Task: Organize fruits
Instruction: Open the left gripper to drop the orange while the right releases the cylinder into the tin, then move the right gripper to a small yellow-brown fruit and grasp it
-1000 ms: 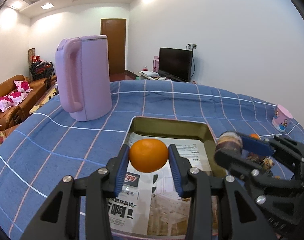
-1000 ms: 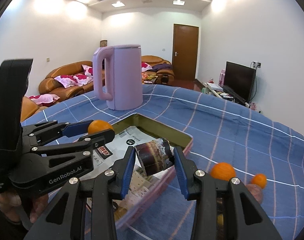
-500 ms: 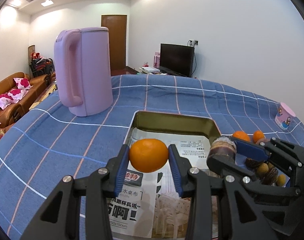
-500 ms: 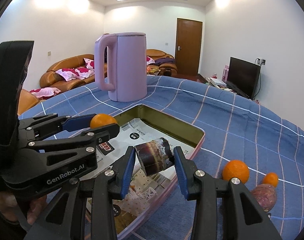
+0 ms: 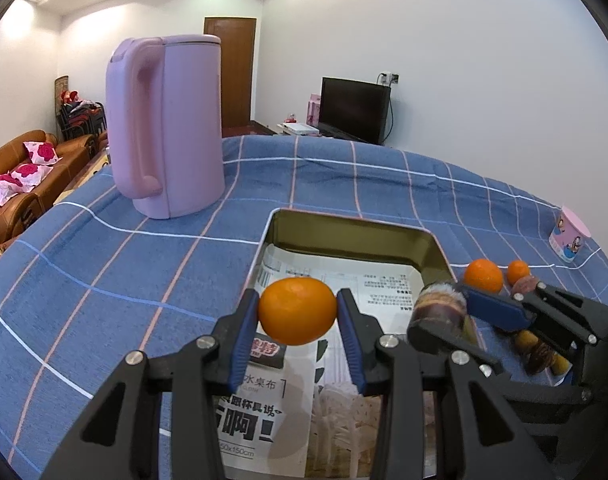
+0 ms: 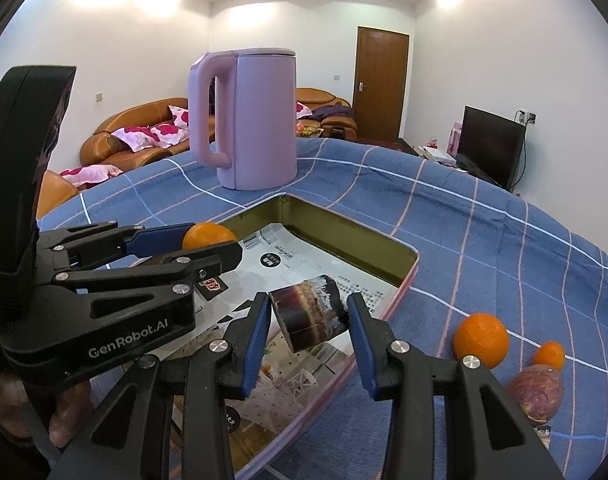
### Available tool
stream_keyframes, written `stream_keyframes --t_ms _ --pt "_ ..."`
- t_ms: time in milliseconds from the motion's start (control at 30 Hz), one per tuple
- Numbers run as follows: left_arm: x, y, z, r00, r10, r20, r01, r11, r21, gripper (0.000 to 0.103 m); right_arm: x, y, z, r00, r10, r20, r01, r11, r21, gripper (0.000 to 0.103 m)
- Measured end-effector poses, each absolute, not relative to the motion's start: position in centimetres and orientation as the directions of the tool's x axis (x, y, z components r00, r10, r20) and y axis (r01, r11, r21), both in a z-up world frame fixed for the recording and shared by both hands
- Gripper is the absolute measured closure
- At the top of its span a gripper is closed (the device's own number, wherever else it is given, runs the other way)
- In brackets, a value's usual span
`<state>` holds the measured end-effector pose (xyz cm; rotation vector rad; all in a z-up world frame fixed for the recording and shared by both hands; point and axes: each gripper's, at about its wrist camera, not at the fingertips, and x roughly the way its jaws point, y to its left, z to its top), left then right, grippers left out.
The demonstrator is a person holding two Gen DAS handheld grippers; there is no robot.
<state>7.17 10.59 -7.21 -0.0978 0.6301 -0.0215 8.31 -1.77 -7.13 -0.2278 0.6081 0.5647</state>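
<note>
My left gripper is shut on a round orange and holds it above the near left part of the paper-lined metal tray. My right gripper is shut on a short purple-brown cane piece, tilted, just above the tray's near right side. In the left wrist view the right gripper comes in from the right with the cane piece. The right wrist view has the left gripper at the left with its orange.
A tall pink kettle stands behind the tray on the blue checked cloth. Right of the tray lie an orange, a small orange, a purple tuber and some darker fruits. A pink cup stands far right.
The right gripper has sunk slightly toward the tray with the cane piece. The loose fruits at the right have come further into view. Both grips are unchanged.
</note>
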Motion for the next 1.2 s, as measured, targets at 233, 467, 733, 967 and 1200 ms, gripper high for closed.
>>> stream_keyframes --t_ms 233,467,733,967,1200 --pt "6.2 10.2 -6.6 0.840 -0.025 -0.542 -0.019 0.997 -0.075 0.035 7.8 -1.5 -7.1 0.673 0.442 -0.593 -0.574 0.818 -0.043 0.041" --pt "4.6 8.9 -5.3 0.864 -0.045 -0.502 0.009 0.997 -0.073 0.026 5.7 -4.9 -5.3 0.736 0.410 -0.538 -0.522 0.851 -0.066 0.041" --pt "2.9 3.7 -4.5 0.864 -0.135 -0.484 0.117 0.991 -0.067 0.022 2.9 -14.4 -4.9 0.806 0.265 -0.529 -0.337 0.941 -0.042 0.040" --pt "2.7 -1.3 -5.4 0.832 -0.199 -0.518 0.213 0.976 -0.031 0.022 2.4 -19.4 -6.4 0.793 0.182 -0.581 -0.236 0.972 -0.019 0.040" --pt "3.0 -3.2 -5.7 0.830 -0.189 -0.524 0.227 0.974 0.008 0.022 3.1 -19.9 -7.1 0.741 0.212 -0.637 -0.259 0.966 0.019 0.040"
